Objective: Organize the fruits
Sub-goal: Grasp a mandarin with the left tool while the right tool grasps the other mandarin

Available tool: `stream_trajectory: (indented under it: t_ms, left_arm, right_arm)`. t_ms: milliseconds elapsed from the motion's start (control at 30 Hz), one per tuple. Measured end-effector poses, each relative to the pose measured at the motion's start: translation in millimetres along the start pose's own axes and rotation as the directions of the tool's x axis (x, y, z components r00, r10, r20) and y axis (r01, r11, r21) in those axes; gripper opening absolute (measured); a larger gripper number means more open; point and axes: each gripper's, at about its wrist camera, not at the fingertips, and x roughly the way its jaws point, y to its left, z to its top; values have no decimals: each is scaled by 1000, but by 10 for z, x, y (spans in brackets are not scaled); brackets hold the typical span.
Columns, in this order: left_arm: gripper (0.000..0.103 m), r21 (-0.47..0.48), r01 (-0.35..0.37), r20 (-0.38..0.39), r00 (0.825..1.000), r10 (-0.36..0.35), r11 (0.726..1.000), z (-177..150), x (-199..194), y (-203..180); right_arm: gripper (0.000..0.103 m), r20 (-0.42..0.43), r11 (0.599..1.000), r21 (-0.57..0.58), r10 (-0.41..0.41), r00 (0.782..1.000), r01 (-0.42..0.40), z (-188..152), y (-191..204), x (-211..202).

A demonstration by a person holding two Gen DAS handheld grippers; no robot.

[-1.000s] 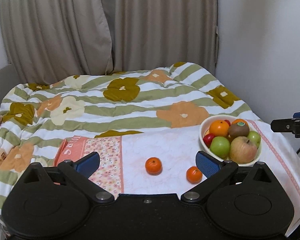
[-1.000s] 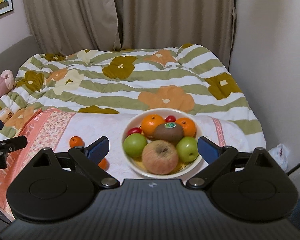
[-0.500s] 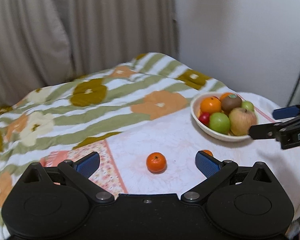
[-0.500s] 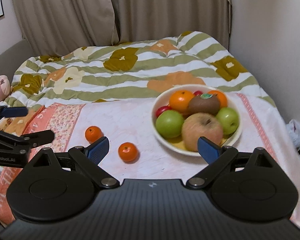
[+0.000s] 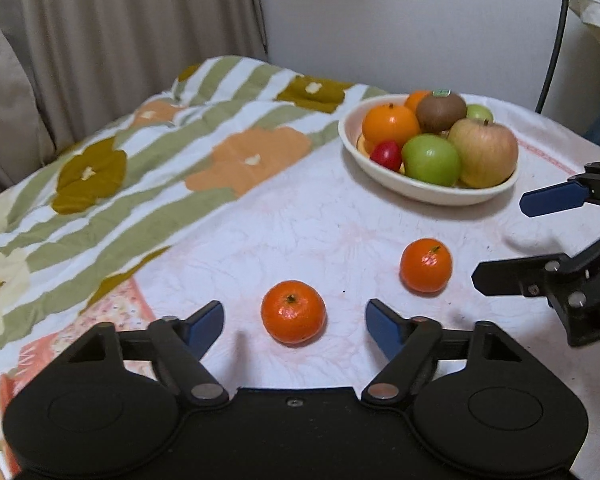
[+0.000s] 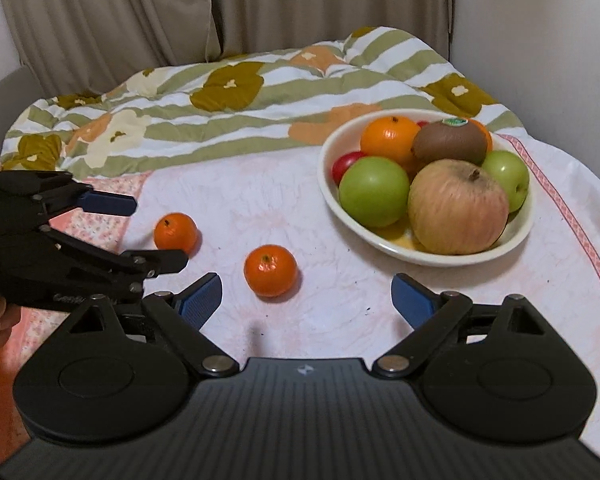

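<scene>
Two tangerines lie loose on the bed's white cloth (image 5: 308,216), short of the bowl (image 5: 424,190). The left gripper (image 5: 294,322), fingers wide and empty, frames the nearer tangerine (image 5: 293,311); the right gripper (image 6: 306,294), equally wide, faces the other tangerine (image 6: 271,270). The reach is underway; next, each should probably advance and close.

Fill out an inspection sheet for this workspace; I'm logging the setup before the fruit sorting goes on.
Surface: pale pink cloth spread on a bed, over a striped floral quilt.
Job's things: white bowl holding apples, oranges, a kiwi and small red fruit; two mandarins loose on the cloth, near mandarin and far mandarin.
Clutter: nothing seen on the cloth.
Grippers: left gripper open, its fingers either side of the near mandarin, not touching; right gripper open, empty.
Cables: dark cable against the wall.
Surroundings: beige curtains, white wall.
</scene>
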Motion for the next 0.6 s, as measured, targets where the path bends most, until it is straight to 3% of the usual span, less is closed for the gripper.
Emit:
stream_trajectory:
  t_ms: [333, 433, 600]
  left_arm:
    - [61, -13, 19, -23, 1000, -20, 1000, -38, 223, 14]
    - [44, -51, 11, -19, 1000, -12, 999, -21, 240, 60]
    - [43, -31, 2, -18, 1000, -2, 1000, -39, 209, 34]
  right_arm:
    - [98, -20, 1000, -25, -9, 1000, 8, -35, 69, 179]
    - [97, -23, 999, -34, -9, 1000, 8, -37, 98, 196]
    - [82, -44, 999, -51, -9, 999, 7, -35, 143, 270]
